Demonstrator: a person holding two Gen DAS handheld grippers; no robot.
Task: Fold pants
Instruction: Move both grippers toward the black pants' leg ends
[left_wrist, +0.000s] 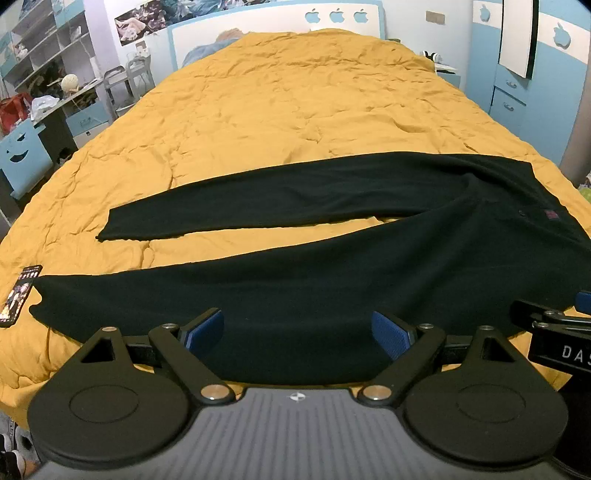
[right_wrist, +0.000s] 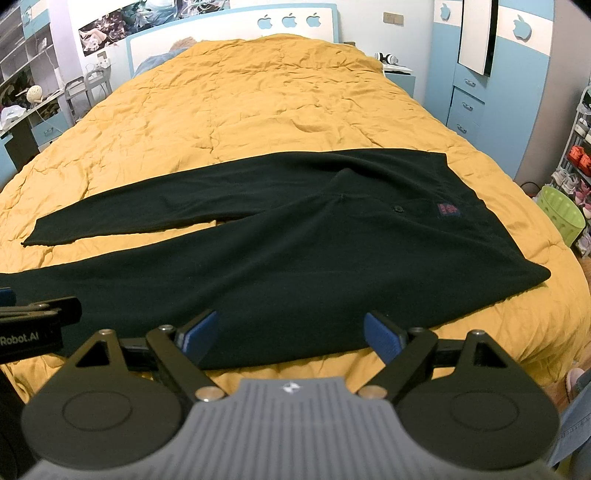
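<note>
Above the black pants (left_wrist: 295, 295), left gripper (left_wrist: 299, 332) and right gripper (right_wrist: 288, 332), jaws wide, empty.

Both tongs (left_wrist: 297, 328) (right_wrist: 290, 330) agape, tilted downward

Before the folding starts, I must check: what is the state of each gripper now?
Left gripper: open, holding nothing, above the near leg of the black pants.
Right gripper: open, holding nothing.

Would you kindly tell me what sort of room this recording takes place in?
Most likely a bedroom: a large bed with a yellow quilt, a blue-and-white headboard, and a wardrobe.
</note>
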